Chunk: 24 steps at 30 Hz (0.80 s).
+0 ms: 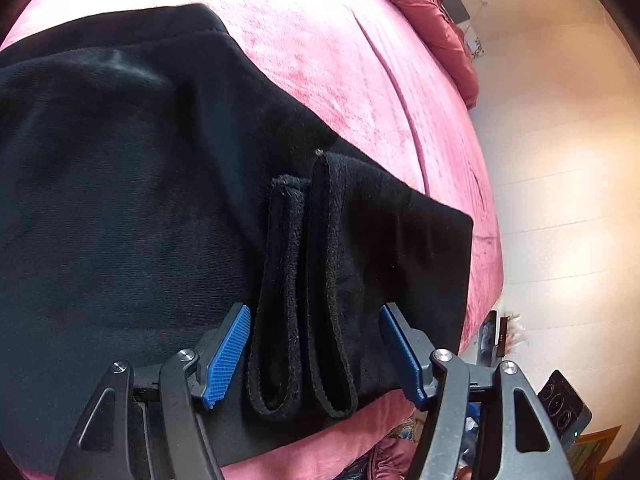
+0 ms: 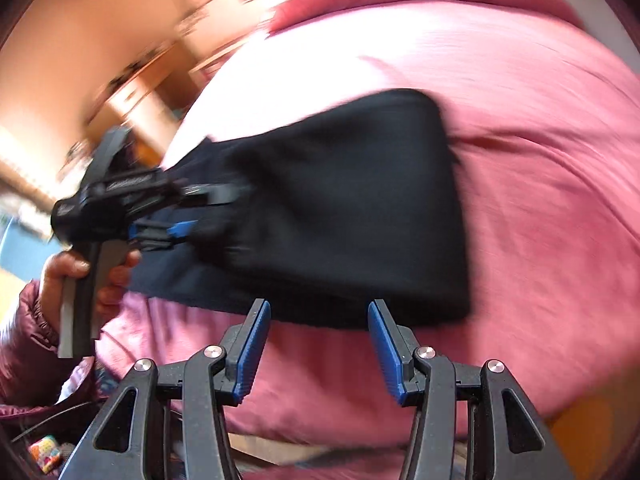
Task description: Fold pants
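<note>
On the pink bed (image 1: 360, 60) black pants (image 1: 140, 200) lie folded, with both the left gripper (image 1: 314, 354) and the right gripper (image 2: 318, 350) fingers wide, holding nothing.

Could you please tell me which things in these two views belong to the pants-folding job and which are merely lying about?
Part of the job:
- black pants, folded on the pink bedspread
- left gripper, open over the cuffs
- right gripper, open, nothing between its fingers

Just lying about:
- red quilt bunched at the bed's far end
- dark device on the floor
</note>
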### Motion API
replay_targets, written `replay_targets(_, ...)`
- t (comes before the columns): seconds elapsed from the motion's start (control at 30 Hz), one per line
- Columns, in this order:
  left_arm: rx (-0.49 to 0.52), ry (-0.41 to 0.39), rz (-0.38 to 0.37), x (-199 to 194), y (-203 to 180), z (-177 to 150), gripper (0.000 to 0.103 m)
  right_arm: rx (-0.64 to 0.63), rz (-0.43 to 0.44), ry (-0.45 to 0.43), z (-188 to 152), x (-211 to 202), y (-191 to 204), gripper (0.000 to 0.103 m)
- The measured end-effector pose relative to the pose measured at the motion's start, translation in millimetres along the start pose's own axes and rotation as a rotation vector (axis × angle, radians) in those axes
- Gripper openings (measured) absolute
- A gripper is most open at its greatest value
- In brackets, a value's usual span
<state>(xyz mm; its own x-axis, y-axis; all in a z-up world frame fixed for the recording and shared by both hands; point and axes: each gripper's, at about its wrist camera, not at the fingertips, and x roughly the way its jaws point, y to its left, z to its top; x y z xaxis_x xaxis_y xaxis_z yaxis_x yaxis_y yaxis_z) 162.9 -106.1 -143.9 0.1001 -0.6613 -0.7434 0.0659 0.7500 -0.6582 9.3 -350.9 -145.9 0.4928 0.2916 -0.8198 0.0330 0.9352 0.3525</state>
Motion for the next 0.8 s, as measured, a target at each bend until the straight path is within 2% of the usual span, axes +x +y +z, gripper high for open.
replay_targets(0.03,0.010,-0.004,-0.004,0.8,-3.0,0.3,0.052,0.021,-0.031,-0.004,-4.3,-5.4,-13.6,0.052)
replay_targets(0.07,0.032,-0.003,-0.004,1.7,-7.5,0.7,0.031,0.044,-0.066,-0.003,-6.1,-6.6,-22.7,0.053)
replay_targets(0.1,0.056,-0.002,0.014,2.9,-12.5,1.0,0.025,0.068,-0.095,0.004,-10.6,-6.3,-33.3,0.053)
replay_targets(0.13,0.070,-0.005,0.023,3.4,-16.1,0.2,0.023,0.085,-0.117,0.012,-11.4,-5.6,-40.8,0.053)
replay_targets(0.17,0.081,-0.011,0.011,2.1,-20.1,0.5,0.019,0.095,-0.135,0.025,-14.5,-2.0,-47.1,0.053)
replay_targets(0.23,0.094,-0.035,-0.028,-7.3,-28.3,1.7,0.018,0.099,-0.161,0.037,-12.4,8.6,-44.9,0.054)
replay_targets(0.33,0.113,-0.080,-0.121,-30.7,-45.3,4.2,0.017,0.101,-0.187,0.031,-7.5,28.2,-36.6,0.061)
replay_targets(0.4,0.139,-0.106,-0.172,-47.9,-58.7,5.7,0.017,0.088,-0.201,0.018,2.3,42.2,-28.6,0.061)
replay_targets(0.53,0.189,-0.145,-0.234,-73.4,-78.8,4.4,0.016,0.143,-0.204,-0.048,24.4,59.4,-24.7,0.061)
replay_targets(0.6,0.179,-0.149,-0.241,-75.1,-77.1,8.8,0.016,0.161,-0.215,-0.068,30.0,63.8,-27.2,0.060)
replay_targets(0.7,0.160,-0.152,-0.209,-68.4,-62.4,0.0,0.016,0.176,-0.252,-0.050,31.9,71.9,-37.9,0.035)
replay_targets(0.8,0.108,-0.116,-0.133,-54.9,-24.5,-9.3,0.015,0.212,-0.244,-0.019,26.6,80.2,-49.5,0.036)
